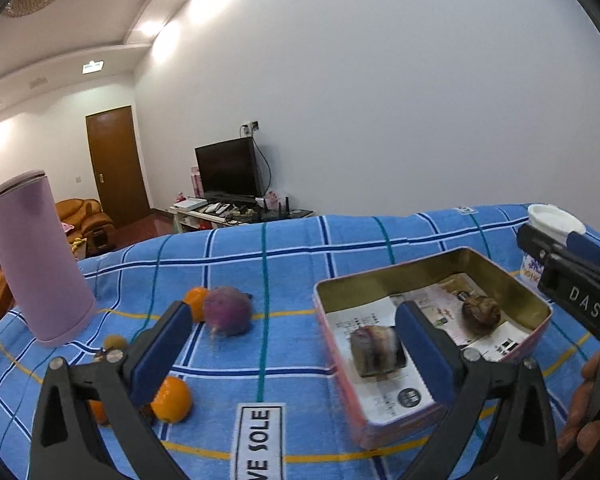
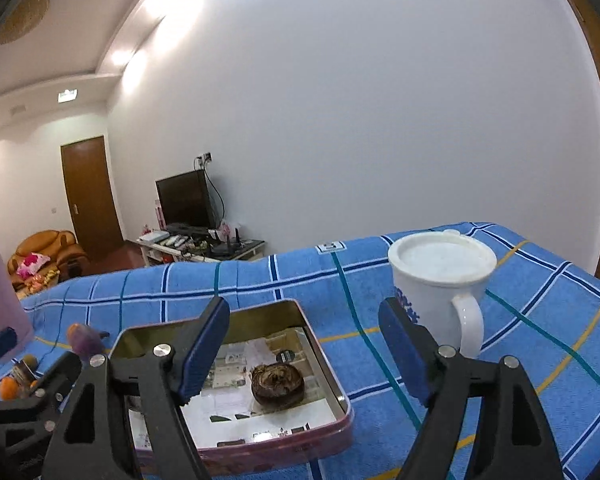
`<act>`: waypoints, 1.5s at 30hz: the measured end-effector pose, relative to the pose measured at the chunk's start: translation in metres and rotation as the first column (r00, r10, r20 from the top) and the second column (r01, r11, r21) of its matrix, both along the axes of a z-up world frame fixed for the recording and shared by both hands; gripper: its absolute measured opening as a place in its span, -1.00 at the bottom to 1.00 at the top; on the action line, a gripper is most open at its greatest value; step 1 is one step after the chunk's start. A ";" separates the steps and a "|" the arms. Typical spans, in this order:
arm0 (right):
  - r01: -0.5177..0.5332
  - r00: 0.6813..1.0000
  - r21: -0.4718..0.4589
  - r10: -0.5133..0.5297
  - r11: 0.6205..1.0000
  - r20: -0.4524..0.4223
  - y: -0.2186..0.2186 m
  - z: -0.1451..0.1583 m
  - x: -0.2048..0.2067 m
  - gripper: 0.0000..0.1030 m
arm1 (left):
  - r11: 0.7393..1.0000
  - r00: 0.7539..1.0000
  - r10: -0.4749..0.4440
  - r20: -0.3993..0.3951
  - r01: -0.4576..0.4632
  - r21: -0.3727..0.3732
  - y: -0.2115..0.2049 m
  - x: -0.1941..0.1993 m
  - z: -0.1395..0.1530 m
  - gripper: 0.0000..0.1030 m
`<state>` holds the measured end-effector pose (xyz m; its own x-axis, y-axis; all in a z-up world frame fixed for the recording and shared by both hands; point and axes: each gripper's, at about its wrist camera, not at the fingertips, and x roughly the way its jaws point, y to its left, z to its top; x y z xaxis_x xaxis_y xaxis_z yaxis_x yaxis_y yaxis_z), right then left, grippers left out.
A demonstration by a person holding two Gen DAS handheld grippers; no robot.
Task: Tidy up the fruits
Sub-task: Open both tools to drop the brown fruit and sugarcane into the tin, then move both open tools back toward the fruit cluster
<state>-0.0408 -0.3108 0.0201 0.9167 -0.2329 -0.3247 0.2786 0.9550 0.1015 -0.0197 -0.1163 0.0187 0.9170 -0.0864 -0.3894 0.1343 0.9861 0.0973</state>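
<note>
Both grippers, left gripper (image 1: pixel 296 344) and right gripper (image 2: pixel 304 344), stand wide and empty above the shallow rectangular metal tin (image 1: pixel 538 300), which holds two dark fruits. Send the left one to the purple round fruit (image 1: pixel 227 310) just ahead-left, then the small orange citrus fruit (image 1: pixel 172 399) under its left finger; centre each between the pads before closing.

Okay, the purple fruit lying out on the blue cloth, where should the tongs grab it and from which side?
Grip the purple fruit across its round middle, coming from above and the near side. An orange touches its left flank, so one finger there would be crowded. The left tongs stand open, nearest.
</note>
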 end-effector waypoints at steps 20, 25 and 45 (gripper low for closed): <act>0.021 1.000 -0.026 -0.021 0.999 -0.002 0.032 0.002 -0.012 0.52 | 0.999 0.998 0.040 -0.043 -0.041 -0.016 0.036 -0.007 -0.007 1.00; -0.001 1.000 -0.018 0.001 1.000 -0.027 0.044 -0.001 -0.007 0.52 | 0.998 0.996 0.058 -0.061 -0.060 -0.021 0.051 -0.006 -0.009 1.00; -0.113 0.990 -0.015 0.111 0.993 -0.083 0.122 -0.006 0.004 0.52 | 0.991 0.987 0.127 -0.095 -0.129 -0.020 0.113 -0.002 -0.013 1.00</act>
